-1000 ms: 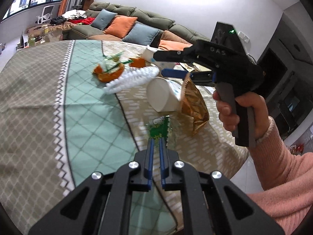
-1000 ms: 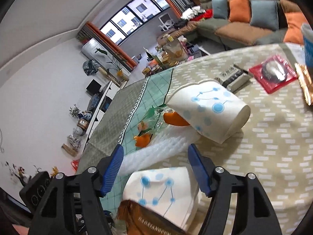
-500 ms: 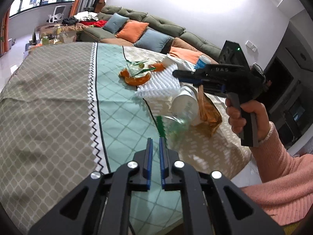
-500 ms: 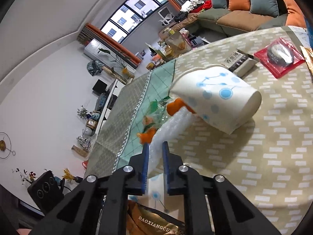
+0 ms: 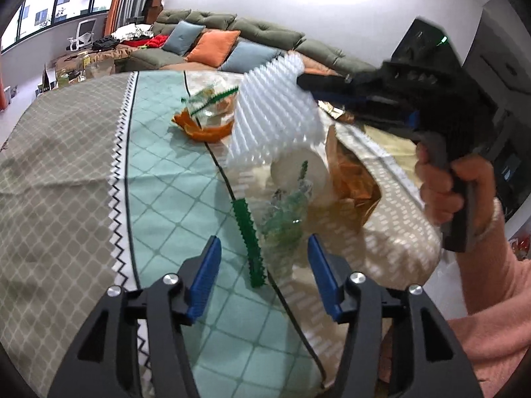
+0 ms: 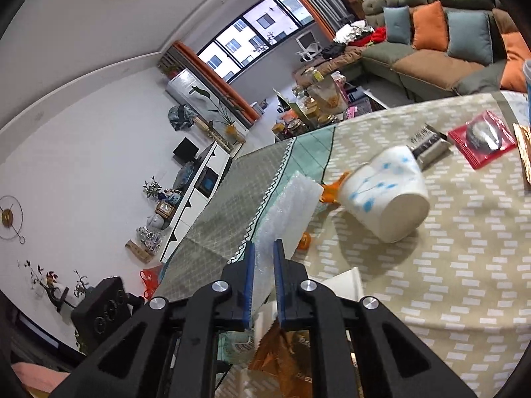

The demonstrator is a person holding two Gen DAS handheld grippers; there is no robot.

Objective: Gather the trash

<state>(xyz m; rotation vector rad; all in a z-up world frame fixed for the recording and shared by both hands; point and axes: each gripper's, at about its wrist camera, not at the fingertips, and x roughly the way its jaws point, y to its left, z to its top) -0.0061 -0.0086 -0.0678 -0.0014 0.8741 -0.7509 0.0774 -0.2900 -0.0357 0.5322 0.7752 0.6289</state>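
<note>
The left gripper (image 5: 264, 273) hangs low over the tablecloth (image 5: 83, 165) with its blue fingers spread wide apart and nothing between them. Just ahead of it lies a clear crumpled wrapper (image 5: 285, 219) edged with one green serrated strip (image 5: 249, 242), resting on the cloth where the teal and beige panels meet. Behind that sit a paper cup (image 5: 298, 169) on its side and one brown crinkled snack bag (image 5: 355, 182).

The right gripper (image 6: 264, 285) has its fingers pressed together on a white ribbed foam sheet (image 6: 292, 212), translucent and bumpy, lifted above the table; from the left wrist view the sheet (image 5: 272, 116) hangs in the air.

Farther off, orange peel (image 5: 205, 129) lies beside another clear wrapper. Two paper cups show from the right wrist: one dotted blue cup (image 6: 385, 192) tipped over, one partly hidden below. Beyond are one red packet (image 6: 481, 139) and one grey wrapper (image 6: 428, 146).
</note>
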